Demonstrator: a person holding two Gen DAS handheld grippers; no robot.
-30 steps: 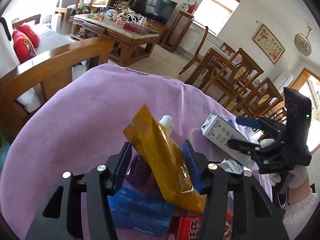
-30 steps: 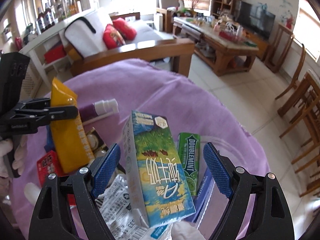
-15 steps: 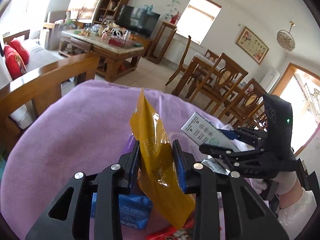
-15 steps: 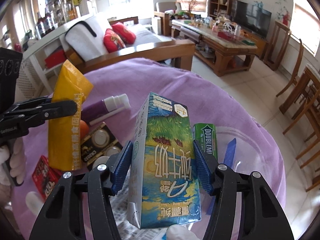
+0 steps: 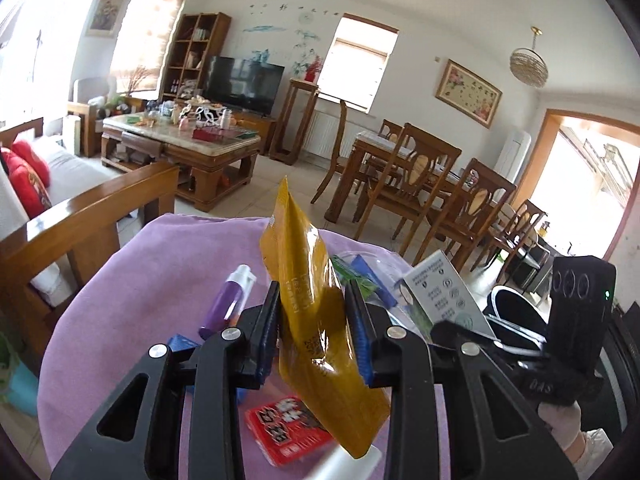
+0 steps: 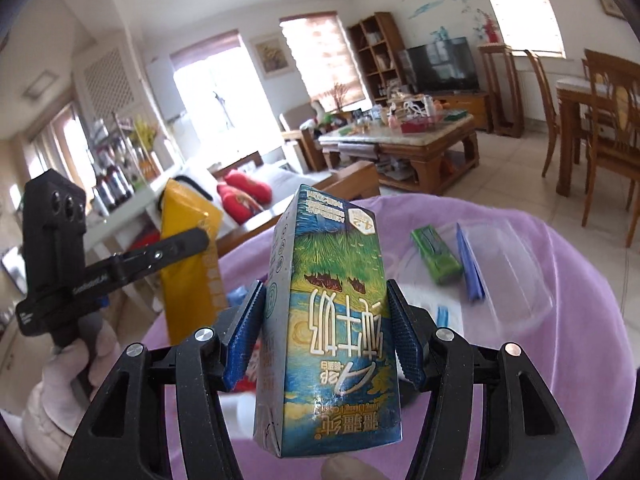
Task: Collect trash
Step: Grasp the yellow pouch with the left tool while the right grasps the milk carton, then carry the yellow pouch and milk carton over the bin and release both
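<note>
My left gripper (image 5: 316,332) is shut on a yellow snack pouch (image 5: 316,320) and holds it above the purple-covered table (image 5: 160,272). My right gripper (image 6: 324,336) is shut on a blue-green milk carton (image 6: 332,320), lifted off the table. The carton also shows in the left wrist view (image 5: 444,296), and the pouch in the right wrist view (image 6: 192,264). On the table lie a purple bottle (image 5: 228,300), a red packet (image 5: 288,428), a green gum pack (image 6: 436,256) and a blue wrapper (image 6: 470,268).
A clear plastic lid or bag (image 6: 512,272) lies at the table's right side. A wooden sofa arm (image 5: 92,216) stands beyond the table's far edge. A coffee table (image 5: 180,148) and dining chairs (image 5: 420,184) stand farther off.
Both grippers closed on their items and rose: the left lifted the yellow pouch, the right lifted the milk carton off the table.
</note>
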